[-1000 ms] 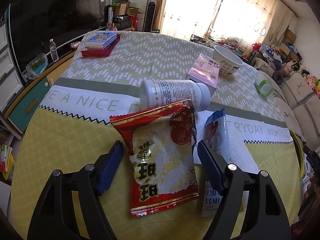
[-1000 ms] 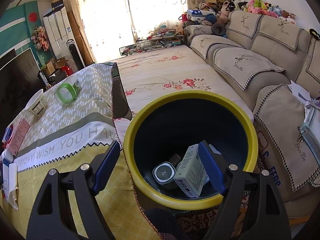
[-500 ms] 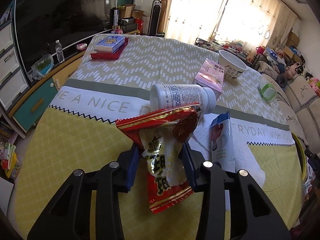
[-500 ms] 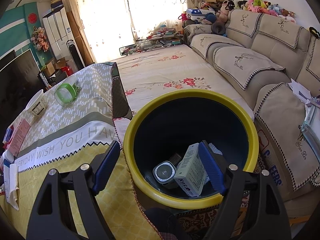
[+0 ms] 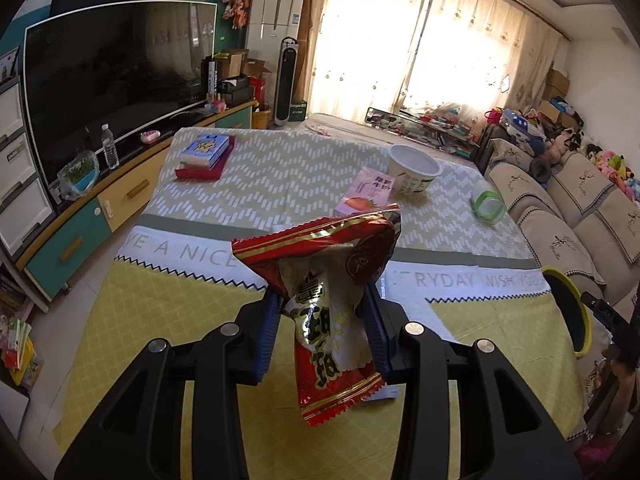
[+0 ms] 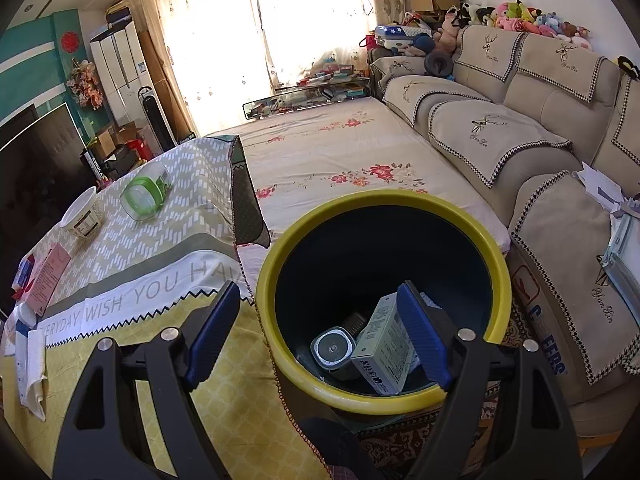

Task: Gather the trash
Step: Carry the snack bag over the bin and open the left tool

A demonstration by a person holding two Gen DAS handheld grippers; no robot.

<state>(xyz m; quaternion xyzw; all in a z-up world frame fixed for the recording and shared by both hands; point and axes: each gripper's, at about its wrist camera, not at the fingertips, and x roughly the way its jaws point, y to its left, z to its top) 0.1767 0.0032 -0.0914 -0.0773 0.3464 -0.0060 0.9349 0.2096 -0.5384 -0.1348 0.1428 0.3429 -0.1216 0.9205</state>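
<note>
My left gripper [image 5: 323, 322] is shut on a red and white snack wrapper [image 5: 328, 292] and holds it lifted above the yellow tablecloth. The wrapper hides the white bottle and blue carton behind it. My right gripper [image 6: 320, 320] is open and empty, hovering over the near rim of the yellow-rimmed trash bin [image 6: 280, 252]. The bin holds a white box [image 6: 382, 350] and a round-lidded jar [image 6: 333, 347]. The bin's rim also shows in the left wrist view [image 5: 578, 312] at the table's right edge.
On the table stand a paper bowl [image 5: 414, 170], a pink box [image 5: 366, 194], a green-rimmed container [image 5: 489, 203] and a book stack on a red tray [image 5: 204, 156]. A sofa [image 6: 540, 128] stands to the right of the bin, a TV cabinet [image 5: 80, 200] to the left of the table.
My left gripper closed on the snack wrapper and lifted it off the table, rising and pulling back. My right gripper stayed still over the bin.
</note>
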